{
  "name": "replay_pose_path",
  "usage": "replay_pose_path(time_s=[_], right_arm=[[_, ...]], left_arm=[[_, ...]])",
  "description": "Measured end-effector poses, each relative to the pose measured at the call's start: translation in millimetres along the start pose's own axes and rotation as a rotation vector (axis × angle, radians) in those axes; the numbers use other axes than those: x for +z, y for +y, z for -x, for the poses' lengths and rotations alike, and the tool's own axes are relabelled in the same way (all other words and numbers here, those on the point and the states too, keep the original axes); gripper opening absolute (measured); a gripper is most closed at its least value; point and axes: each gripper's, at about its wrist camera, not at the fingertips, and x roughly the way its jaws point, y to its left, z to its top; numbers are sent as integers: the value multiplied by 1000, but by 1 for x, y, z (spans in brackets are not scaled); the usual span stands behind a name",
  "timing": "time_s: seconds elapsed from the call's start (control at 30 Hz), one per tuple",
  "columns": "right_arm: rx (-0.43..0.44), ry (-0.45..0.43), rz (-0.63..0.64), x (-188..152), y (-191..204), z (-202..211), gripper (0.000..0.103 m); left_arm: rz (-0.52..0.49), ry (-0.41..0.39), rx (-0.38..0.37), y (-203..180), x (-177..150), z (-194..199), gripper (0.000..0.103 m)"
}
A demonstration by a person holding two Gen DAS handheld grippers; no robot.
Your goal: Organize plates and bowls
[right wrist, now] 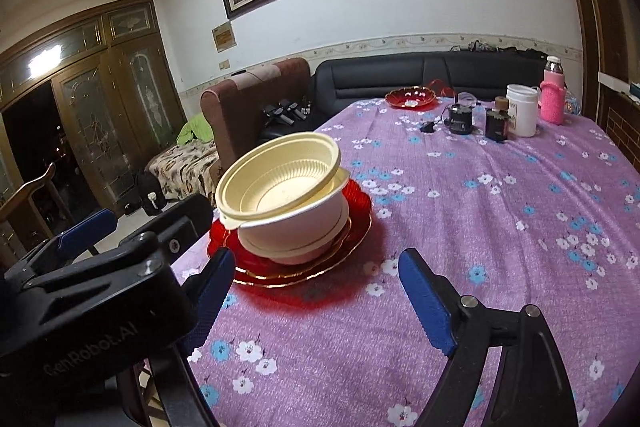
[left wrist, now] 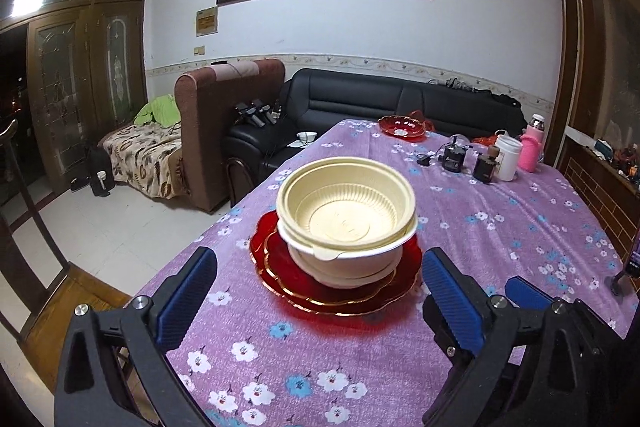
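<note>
On red plates (left wrist: 340,291): nested cream bowls (left wrist: 346,211), top one empty.

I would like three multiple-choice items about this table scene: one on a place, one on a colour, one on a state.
1. Where do the stacked cream bowls stand?
A. on the red plates
B. on the sofa
C. on the floor

2. What colour is the bottle at the far table edge?
A. green
B. pink
C. black

3. How are the left gripper jaws?
A. shut on a bowl
B. shut on a plate
C. open, holding nothing

Answers: 1 A, the bowls rest on the plates; 2 B, its sleeve is pink; 3 C, the blue pads stand wide apart.
</note>
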Motion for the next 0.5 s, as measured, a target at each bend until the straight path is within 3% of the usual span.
replay_pose_path(time_s=[0.5], right_arm=[[-15,80,34,-12,12,-21,87]], left_arm=[[1,98,50,8,-12,-22,102]])
